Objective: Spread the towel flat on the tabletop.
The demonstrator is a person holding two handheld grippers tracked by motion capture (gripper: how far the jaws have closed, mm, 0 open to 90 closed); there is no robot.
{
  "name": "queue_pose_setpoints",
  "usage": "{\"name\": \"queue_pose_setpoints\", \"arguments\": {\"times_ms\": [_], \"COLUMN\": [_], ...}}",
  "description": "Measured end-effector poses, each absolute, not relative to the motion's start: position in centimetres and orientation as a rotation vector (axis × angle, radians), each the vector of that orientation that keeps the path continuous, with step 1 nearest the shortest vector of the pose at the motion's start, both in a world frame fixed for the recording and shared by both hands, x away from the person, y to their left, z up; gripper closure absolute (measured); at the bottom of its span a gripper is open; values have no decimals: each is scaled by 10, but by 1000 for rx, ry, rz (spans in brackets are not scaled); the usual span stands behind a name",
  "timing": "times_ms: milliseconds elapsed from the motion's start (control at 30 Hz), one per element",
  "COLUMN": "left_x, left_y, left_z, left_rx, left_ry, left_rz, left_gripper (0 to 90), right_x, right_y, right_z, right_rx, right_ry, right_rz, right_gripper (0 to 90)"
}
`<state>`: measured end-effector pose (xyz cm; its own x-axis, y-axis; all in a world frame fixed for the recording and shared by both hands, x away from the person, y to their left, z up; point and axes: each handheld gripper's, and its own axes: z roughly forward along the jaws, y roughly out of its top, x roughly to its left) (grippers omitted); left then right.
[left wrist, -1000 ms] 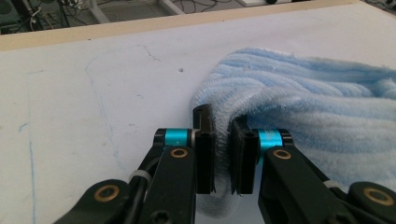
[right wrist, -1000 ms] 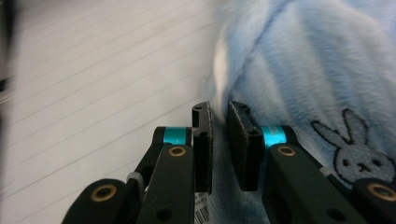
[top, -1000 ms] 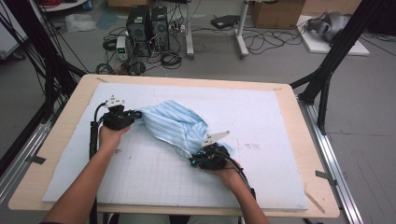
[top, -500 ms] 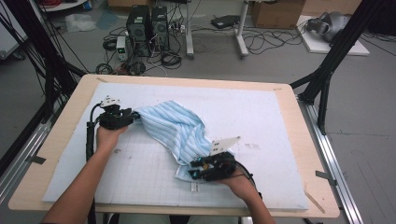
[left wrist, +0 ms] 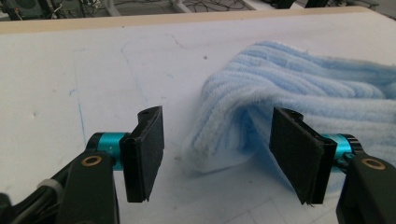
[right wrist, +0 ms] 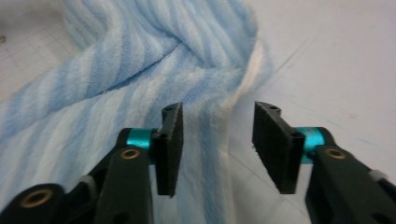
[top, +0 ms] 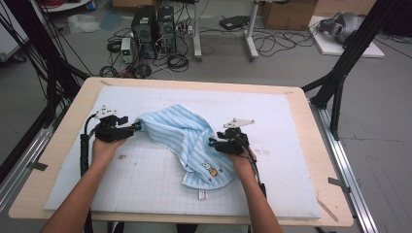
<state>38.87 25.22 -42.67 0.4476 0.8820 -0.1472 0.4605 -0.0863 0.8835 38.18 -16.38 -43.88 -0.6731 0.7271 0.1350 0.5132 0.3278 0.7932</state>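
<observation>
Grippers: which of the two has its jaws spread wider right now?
The left gripper. Its jaws stand far apart around the bunched end of the blue striped terry towel; the right gripper is open too, but narrower, straddling the towel's white edge.

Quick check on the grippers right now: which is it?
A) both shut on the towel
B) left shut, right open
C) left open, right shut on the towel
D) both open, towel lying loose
D: in each gripper view the jaws of the left gripper and right gripper stand apart, and the blue striped towel lies unpinched between them.

Rumpled light-blue striped towel [top: 187, 145] on the white mat [top: 291, 174], mid-table.
</observation>
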Motion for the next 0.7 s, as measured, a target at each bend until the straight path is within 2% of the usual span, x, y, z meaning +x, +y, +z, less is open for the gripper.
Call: {"name": "queue_pose_setpoints", "arguments": {"times_ms": [67, 133, 167, 200, 233, 333, 700], "left_x": [385, 384, 383, 380, 379, 376, 370], "left_y": [254, 255, 255, 255, 254, 253, 248], "left_z": [-432, -433, -434, -435, -435, -435, -438], "left_rx": [1718, 1721, 1720, 1721, 1720, 1722, 1729], "left_ry": [1169, 1170, 1170, 1162, 1160, 1148, 1113], "left_rz": [533, 529, 528, 524, 523, 525, 529], "left_gripper": [356, 356, 356, 357, 358, 358, 377], "right_x": [388, 391, 391, 390, 390, 389, 381], "right_y": [-154, -147, -147, -146, -147, -151, -233], "right_z": [-445, -449, -449, -448, -448, -445, -437], "right_rx": [1133, 1108, 1108, 1054, 1046, 1056, 1325], "right_ry": [2370, 2399, 2399, 2422, 2428, 2418, 2102], "right_rz": [1205, 1136, 1136, 1132, 1134, 1112, 852], "right_gripper": [604, 717, 717, 840, 863, 874, 873]}}
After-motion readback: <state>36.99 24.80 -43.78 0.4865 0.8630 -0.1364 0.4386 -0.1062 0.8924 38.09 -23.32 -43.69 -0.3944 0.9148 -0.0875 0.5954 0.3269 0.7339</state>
